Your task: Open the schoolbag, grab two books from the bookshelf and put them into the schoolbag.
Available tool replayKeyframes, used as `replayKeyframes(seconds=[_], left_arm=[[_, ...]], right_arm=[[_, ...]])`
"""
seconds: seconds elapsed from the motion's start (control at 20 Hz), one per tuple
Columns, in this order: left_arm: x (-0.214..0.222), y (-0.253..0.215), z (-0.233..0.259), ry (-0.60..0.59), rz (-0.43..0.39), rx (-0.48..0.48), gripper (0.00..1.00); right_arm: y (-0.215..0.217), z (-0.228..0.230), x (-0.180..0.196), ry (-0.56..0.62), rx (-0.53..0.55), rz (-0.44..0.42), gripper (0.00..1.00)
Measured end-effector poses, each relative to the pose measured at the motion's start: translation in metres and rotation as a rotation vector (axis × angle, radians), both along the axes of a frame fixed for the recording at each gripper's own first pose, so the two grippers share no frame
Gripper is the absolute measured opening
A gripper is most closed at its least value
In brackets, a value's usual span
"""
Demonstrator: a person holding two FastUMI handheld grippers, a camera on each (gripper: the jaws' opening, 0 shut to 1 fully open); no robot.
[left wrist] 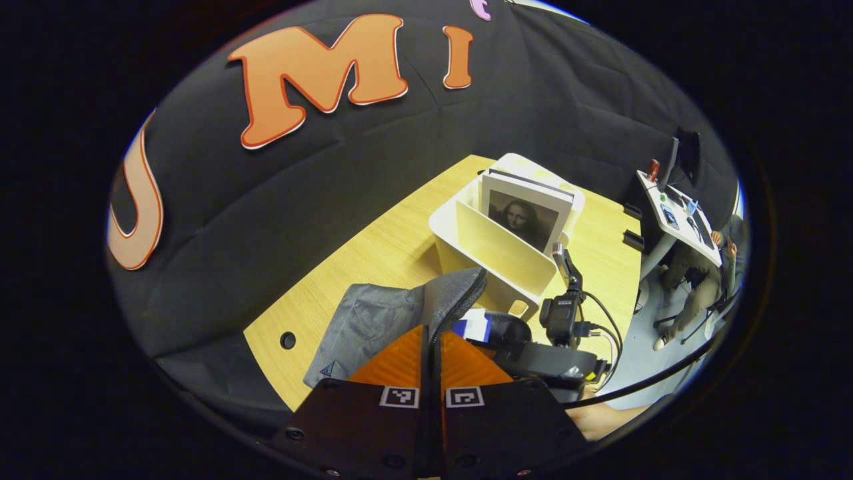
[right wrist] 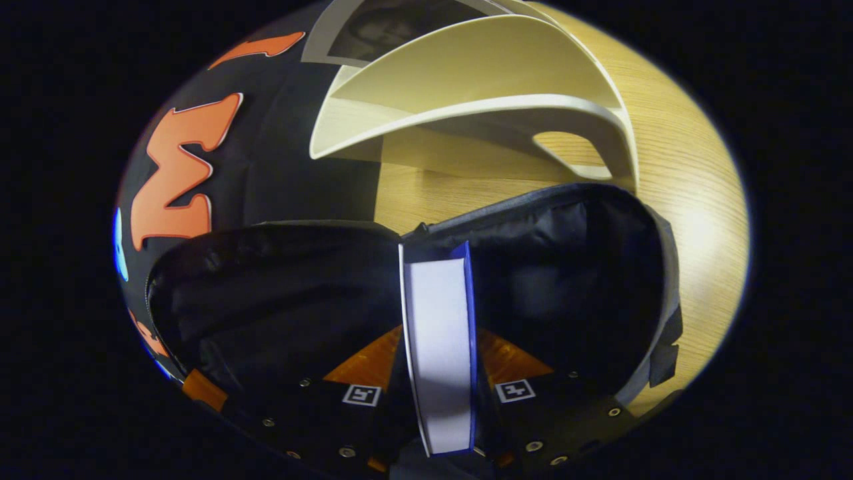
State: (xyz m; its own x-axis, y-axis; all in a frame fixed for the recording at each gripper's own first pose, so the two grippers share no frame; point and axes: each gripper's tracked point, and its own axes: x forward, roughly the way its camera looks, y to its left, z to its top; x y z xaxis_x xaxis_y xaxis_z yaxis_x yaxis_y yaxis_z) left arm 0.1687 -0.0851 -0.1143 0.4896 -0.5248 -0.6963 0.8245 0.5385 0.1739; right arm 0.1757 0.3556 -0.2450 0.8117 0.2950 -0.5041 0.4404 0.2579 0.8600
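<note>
The grey schoolbag lies on the wooden table, and my left gripper is shut on its zipper-edged flap, holding it up. In the right gripper view the bag's dark inside gapes open under my right gripper, which is shut on a book with a blue cover and white page edges, held edge-on over the opening. That book and the right gripper show beside the flap. Behind stands the cream bookshelf with a portrait-cover book upright in it.
The shelf stands just beyond the bag's mouth, close to it. A round cable hole sits near the table's left front edge. Off the table at far right, a person sits at a white desk. A cable trails from the right gripper.
</note>
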Motion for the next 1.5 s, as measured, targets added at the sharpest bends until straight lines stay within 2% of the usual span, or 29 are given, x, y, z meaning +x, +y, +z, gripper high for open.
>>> replayKeyframes(seconds=[0.1,0.15,0.2,0.25,0.3,0.6,0.9,1.1,1.25,1.35,1.5], left_arm=[[0.009,0.006,-0.002,0.005,0.021,-0.003,0.01],[0.011,0.009,-0.002,0.008,0.028,-0.006,0.01],[0.013,0.011,-0.003,0.011,0.035,-0.008,0.01],[0.015,0.012,-0.004,0.014,0.040,-0.013,0.01],[0.016,0.012,-0.004,0.017,0.048,-0.017,0.01],[0.014,0.024,-0.014,0.060,0.128,-0.063,0.01],[0.008,0.030,-0.017,0.068,0.204,-0.089,0.01],[0.004,0.033,-0.019,0.073,0.245,-0.101,0.01],[0.006,0.036,-0.021,0.072,0.283,-0.104,0.01],[0.004,0.038,-0.020,0.067,0.312,-0.104,0.01],[-0.002,0.040,-0.021,0.062,0.344,-0.107,0.01]], right_arm=[[-0.002,0.001,-0.011,0.036,0.011,0.011,0.64],[-0.003,0.005,-0.017,0.053,0.017,0.024,0.82],[-0.004,0.007,-0.024,0.071,0.015,0.039,0.89],[-0.006,0.010,-0.029,0.083,0.008,0.055,0.85],[-0.009,0.014,-0.035,0.093,-0.004,0.070,0.99],[-0.051,0.057,-0.070,0.053,-0.104,0.163,0.99],[-0.134,0.095,-0.110,0.023,-0.290,0.275,0.99],[-0.216,0.112,-0.114,0.033,-0.626,0.311,0.98],[-0.243,0.142,-0.109,0.013,-0.743,0.373,0.99],[-0.265,0.161,-0.098,0.001,-0.872,0.414,0.98],[-0.276,0.193,-0.079,-0.030,-0.984,0.489,0.99]])
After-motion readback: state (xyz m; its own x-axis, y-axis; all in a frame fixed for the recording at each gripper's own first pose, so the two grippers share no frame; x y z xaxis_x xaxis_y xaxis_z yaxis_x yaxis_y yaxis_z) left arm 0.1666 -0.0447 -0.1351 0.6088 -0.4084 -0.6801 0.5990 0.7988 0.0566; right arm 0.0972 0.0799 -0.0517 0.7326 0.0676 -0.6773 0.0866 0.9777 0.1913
